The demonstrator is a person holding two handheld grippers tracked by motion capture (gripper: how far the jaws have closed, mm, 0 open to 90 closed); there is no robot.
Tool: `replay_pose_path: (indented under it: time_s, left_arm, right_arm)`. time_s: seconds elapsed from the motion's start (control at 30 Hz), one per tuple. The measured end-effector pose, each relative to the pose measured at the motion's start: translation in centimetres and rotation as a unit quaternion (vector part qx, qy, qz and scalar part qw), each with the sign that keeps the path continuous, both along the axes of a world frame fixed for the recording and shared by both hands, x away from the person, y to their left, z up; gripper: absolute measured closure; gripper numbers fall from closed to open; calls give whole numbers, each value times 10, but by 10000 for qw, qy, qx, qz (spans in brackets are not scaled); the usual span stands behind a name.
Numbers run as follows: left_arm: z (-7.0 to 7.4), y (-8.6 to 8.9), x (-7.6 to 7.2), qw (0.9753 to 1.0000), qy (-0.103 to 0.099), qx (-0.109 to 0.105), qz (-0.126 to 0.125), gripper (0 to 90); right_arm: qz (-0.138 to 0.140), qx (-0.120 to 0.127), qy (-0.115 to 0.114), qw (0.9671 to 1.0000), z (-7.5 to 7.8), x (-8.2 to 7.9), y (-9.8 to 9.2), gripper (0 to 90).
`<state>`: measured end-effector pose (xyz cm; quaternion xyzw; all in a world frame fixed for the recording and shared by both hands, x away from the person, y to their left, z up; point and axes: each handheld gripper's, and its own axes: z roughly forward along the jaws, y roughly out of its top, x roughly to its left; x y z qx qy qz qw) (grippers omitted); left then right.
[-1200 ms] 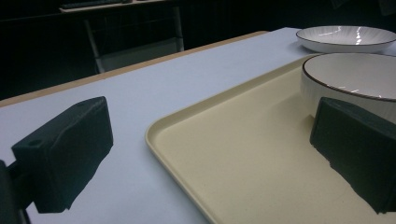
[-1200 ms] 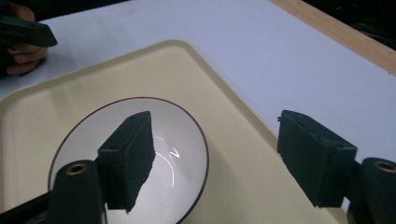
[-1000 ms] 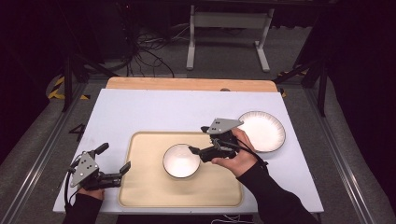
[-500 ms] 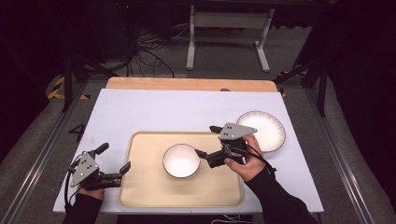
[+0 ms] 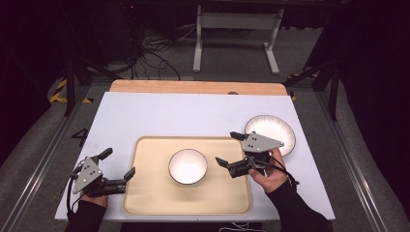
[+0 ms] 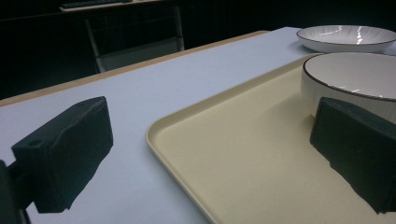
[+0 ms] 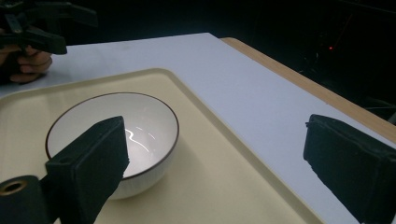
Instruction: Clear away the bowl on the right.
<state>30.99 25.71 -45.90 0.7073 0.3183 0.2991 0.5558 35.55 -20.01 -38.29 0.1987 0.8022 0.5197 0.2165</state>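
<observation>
A white rectangular table (image 5: 159, 113) with a light wooden strip along its far edge carries a cream-coloured, shallow plastic tray (image 5: 145, 193) with rounded corners, set toward the near side. At the tray's centre stands a round white ceramic bowl with a thin dark rim (image 5: 187, 166), upright and empty. Off the tray, at about two o'clock from the bowl, a flat white plate with a fine ribbed pattern and dark edge (image 5: 275, 130) lies on the table top near the right side.

The right gripper (image 5: 231, 151) sits at three o'clock from the bowl, held by a hand in a dark sleeve (image 5: 268, 176). Its two black jaws stand wide apart and hold nothing — one tip is over the tray just beside the bowl, the other out toward the plate. In the right gripper view the bowl (image 7: 114, 140) lies partly behind the left-hand jaw, apart from it, with the tray's raised lip (image 7: 224, 135) running between the jaws.

The left gripper (image 5: 118, 163) is at about eight o'clock from the bowl, at the tray's left edge, jaws likewise spread wide and empty. In the left gripper view the tray's corner (image 6: 156, 135) sits between the jaws — the bowl (image 6: 355, 84) beyond the right-hand one, the plate (image 6: 348, 38) farther off.
</observation>
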Motion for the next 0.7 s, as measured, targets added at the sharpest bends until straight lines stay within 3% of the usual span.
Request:
replay_pose_path:
  time_s: [0.43,0.7]
  left_arm:
    - [0,0,0,10000,12,7,6,2]
    - [0,1,0,10000,4,18,-5,2]
  right_arm:
    - [-310,83,-230,9992,-9,-6,-37,62]
    - [-441,86,-225,9987,-22,-7,-49,58]
